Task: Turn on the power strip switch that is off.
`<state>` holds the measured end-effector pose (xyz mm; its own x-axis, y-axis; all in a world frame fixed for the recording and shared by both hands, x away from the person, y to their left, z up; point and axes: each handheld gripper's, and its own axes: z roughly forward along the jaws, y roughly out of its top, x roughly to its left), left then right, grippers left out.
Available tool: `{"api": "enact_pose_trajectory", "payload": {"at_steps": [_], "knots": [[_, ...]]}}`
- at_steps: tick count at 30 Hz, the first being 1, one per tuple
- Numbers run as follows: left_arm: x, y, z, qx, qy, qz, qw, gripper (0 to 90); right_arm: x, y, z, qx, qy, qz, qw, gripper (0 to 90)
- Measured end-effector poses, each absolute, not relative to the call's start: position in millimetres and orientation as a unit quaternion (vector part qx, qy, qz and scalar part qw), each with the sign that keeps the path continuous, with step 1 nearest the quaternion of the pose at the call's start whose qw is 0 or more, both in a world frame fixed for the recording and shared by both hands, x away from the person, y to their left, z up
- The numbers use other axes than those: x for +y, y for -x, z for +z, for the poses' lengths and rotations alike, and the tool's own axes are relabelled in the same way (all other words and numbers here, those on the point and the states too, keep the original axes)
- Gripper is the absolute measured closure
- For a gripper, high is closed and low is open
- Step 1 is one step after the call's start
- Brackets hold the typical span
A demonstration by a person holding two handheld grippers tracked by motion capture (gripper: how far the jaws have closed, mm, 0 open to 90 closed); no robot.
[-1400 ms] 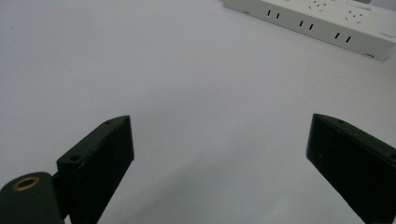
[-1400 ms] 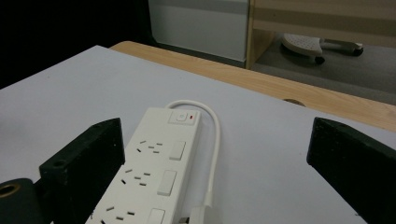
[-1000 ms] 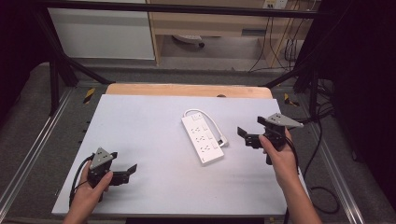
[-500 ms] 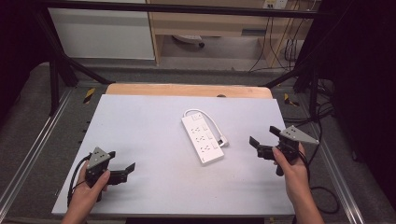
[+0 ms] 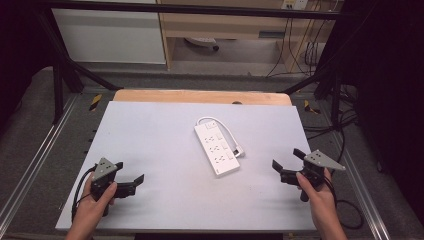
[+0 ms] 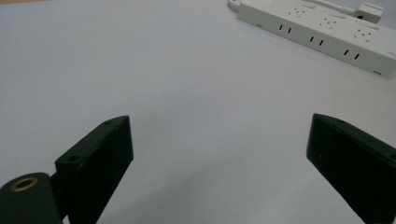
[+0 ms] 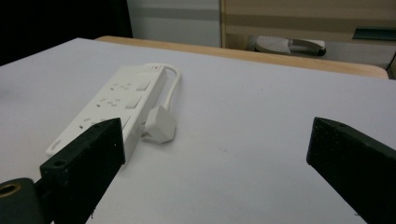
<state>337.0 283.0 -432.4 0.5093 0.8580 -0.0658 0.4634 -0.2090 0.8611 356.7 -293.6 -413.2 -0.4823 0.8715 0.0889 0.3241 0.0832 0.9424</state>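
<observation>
Both grippers gape wide and empty: your left gripper (image 5: 131, 179) low at the near-left corner, your right gripper (image 5: 289, 166) near the right edge. Power strip (image 5: 216, 148) lies mid-table (image 5: 150, 130) between them, well apart, probably a ready stance.

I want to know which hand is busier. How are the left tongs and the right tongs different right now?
The left tongs sit near the table's front left corner, far from the white power strip; the right tongs sit at the right edge, closer to it. The left tongs point toward the strip's socket face, the right tongs toward its plug side. Both are open, empty, and held in a hand.
</observation>
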Motion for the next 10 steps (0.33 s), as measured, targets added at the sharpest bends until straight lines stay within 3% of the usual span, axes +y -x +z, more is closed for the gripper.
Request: {"api": "enact_pose_trajectory", "payload": {"at_steps": [10], "knots": [[282.0,-335.8,-431.3,0.440,-0.747,0.223,0.447,7.4,-269.4,-358.9,-444.3,0.739,-0.421,0.476,0.224,4.9]]}}
